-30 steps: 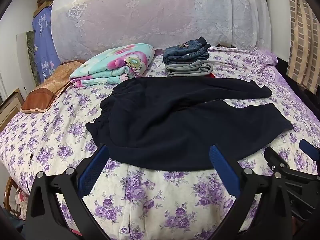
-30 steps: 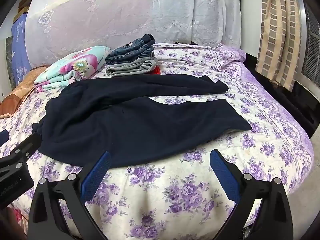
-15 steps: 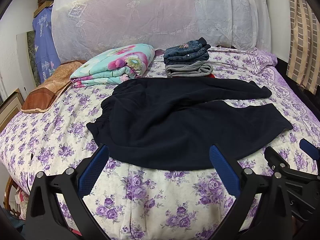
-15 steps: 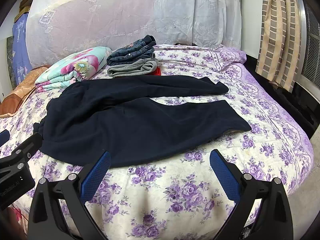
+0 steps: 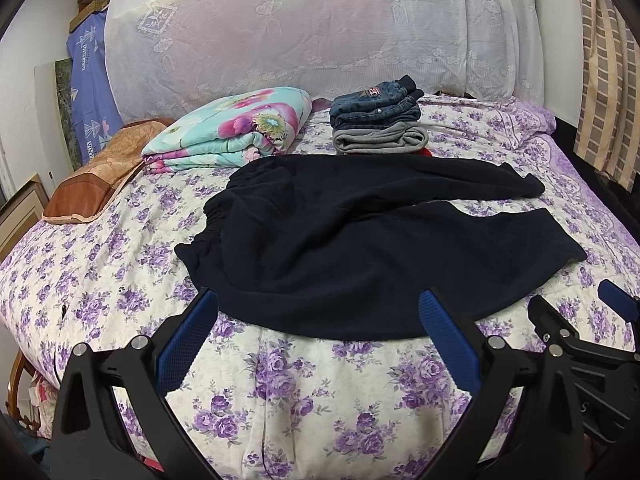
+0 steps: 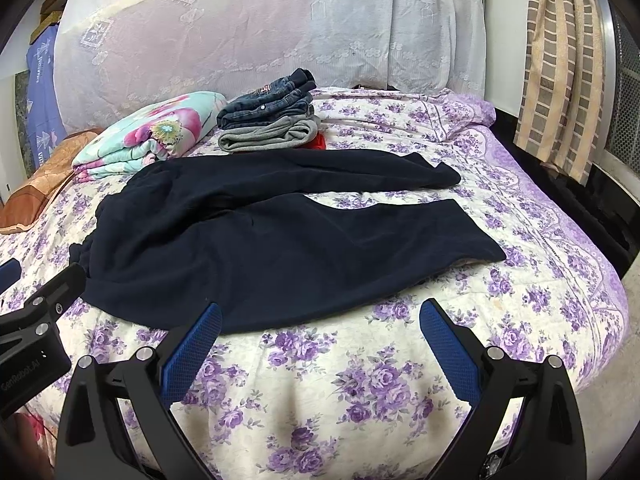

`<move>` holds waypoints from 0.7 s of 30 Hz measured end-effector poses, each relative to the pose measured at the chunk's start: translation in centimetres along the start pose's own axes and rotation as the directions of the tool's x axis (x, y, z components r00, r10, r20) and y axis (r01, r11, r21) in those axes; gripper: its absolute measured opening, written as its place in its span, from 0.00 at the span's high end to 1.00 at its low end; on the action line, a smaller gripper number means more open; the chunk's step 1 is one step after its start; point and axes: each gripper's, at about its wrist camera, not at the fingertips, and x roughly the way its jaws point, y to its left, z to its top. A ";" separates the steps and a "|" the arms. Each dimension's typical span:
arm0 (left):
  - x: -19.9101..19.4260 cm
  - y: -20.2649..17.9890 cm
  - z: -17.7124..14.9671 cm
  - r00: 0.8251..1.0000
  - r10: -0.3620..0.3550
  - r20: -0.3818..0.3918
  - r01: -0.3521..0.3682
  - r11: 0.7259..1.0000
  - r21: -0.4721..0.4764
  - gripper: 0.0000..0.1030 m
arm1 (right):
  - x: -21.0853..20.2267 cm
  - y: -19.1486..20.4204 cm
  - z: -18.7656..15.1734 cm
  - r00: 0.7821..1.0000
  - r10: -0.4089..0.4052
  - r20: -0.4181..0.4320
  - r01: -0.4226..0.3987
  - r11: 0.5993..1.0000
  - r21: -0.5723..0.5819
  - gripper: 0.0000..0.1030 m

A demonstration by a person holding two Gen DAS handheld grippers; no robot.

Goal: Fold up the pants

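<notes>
Dark navy pants (image 5: 360, 240) lie spread on the purple-flowered bed (image 5: 120, 248), waistband to the left, two legs running right; they also show in the right wrist view (image 6: 280, 236). My left gripper (image 5: 320, 320) is open and empty, hovering at the bed's near edge just short of the pants' seat. My right gripper (image 6: 320, 324) is open and empty, near the front hem of the closer leg. Each gripper shows at the edge of the other's view: the right one (image 5: 592, 320) and the left one (image 6: 36, 300).
A stack of folded jeans and grey pants (image 5: 378, 120) sits at the back of the bed beside a folded floral quilt (image 5: 236, 132). An orange pillow (image 5: 96, 176) lies at the left. A lace-covered headboard (image 5: 320, 28) stands behind. A striped curtain (image 6: 560, 68) hangs at the right.
Both grippers have drawn back and up very slightly; the pants sit a little lower in view. Nothing was taken hold of.
</notes>
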 end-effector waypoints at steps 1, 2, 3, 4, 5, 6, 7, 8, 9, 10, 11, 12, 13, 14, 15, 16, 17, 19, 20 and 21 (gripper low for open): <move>0.0 0.0 0.0 1.000 0.000 0.000 0.000 1.000 0.000 0.05 | -0.1 0.1 0.1 1.000 -0.001 0.000 0.001 1.000 0.000 0.03; 0.0 0.0 0.0 1.000 -0.001 0.000 0.001 1.000 0.000 0.05 | -0.1 0.2 0.1 1.000 0.000 0.000 0.000 1.000 0.000 0.03; 0.0 0.0 0.0 1.000 0.000 0.000 0.000 1.000 0.000 0.05 | 0.0 0.1 0.0 1.000 0.001 0.000 -0.001 1.000 0.000 0.03; 0.0 0.0 0.0 1.000 0.000 0.000 0.000 1.000 0.000 0.05 | 0.0 0.1 0.0 1.000 0.000 -0.001 0.000 1.000 -0.001 0.03; 0.0 0.0 0.0 1.000 0.000 0.000 0.000 1.000 0.000 0.05 | 0.0 0.1 0.0 1.000 0.000 0.000 0.000 1.000 -0.001 0.03; 0.0 0.0 0.0 1.000 -0.001 0.000 0.001 1.000 0.000 0.05 | 0.0 0.1 0.0 1.000 0.000 0.000 0.000 1.000 -0.001 0.03; 0.0 0.1 0.0 1.000 -0.001 -0.001 0.001 1.000 -0.001 0.05 | -0.1 0.2 0.1 1.000 0.000 0.000 0.000 1.000 -0.001 0.03; 0.0 0.1 0.0 1.000 -0.001 -0.001 0.001 1.000 -0.001 0.05 | 0.0 0.3 0.0 1.000 0.000 -0.001 0.000 1.000 -0.001 0.03; 0.0 0.1 -0.1 1.000 -0.001 -0.001 0.001 1.000 -0.001 0.05 | 0.0 0.2 0.0 1.000 0.000 -0.001 0.000 1.000 -0.001 0.03; 0.1 0.1 -0.1 1.000 -0.001 0.000 0.001 1.000 -0.001 0.05 | 0.0 0.3 0.0 1.000 0.000 -0.001 0.000 1.000 -0.001 0.03; 0.0 0.1 -0.1 1.000 -0.001 -0.001 0.001 1.000 -0.001 0.05 | 0.0 0.3 0.0 1.000 0.000 -0.001 0.000 1.000 -0.001 0.03; 0.1 0.1 -0.1 1.000 -0.001 -0.001 0.001 1.000 -0.001 0.05 | 0.1 0.2 0.0 1.000 0.000 -0.001 0.000 1.000 -0.002 0.03; 0.0 0.1 -0.1 1.000 -0.001 -0.001 0.001 1.000 -0.001 0.05 | 0.0 0.2 0.0 1.000 0.000 -0.001 0.000 1.000 -0.002 0.03; 0.1 0.1 -0.1 1.000 -0.001 -0.001 0.001 1.000 -0.001 0.05 | 0.1 0.2 0.0 1.000 0.001 -0.001 -0.001 1.000 -0.002 0.03; 0.1 0.1 -0.1 1.000 -0.001 0.000 0.001 1.000 -0.001 0.05 | 0.1 0.2 0.0 1.000 0.000 -0.001 0.000 1.000 -0.002 0.03; 0.0 0.2 -0.1 1.000 -0.001 0.000 0.001 1.000 -0.002 0.05 | 0.0 0.2 0.0 1.000 0.000 0.000 0.000 1.000 -0.002 0.03; 0.1 0.1 -0.1 1.000 -0.002 0.000 0.002 1.000 -0.001 0.05 | 0.1 0.2 0.0 1.000 0.001 0.000 -0.001 1.000 -0.002 0.03; 0.1 0.1 -0.1 1.000 -0.001 0.000 0.001 1.000 -0.001 0.05 | 0.1 0.2 0.0 1.000 0.001 -0.001 -0.001 1.000 -0.002 0.03; 0.0 0.2 -0.1 1.000 -0.001 -0.001 0.001 1.000 -0.001 0.05 | 0.1 0.2 0.0 1.000 0.001 -0.001 -0.001 1.000 -0.002 0.03; 0.1 0.1 -0.1 1.000 -0.001 0.000 0.001 1.000 -0.001 0.05 | 0.1 0.2 0.0 1.000 0.000 -0.001 0.000 1.000 -0.002 0.03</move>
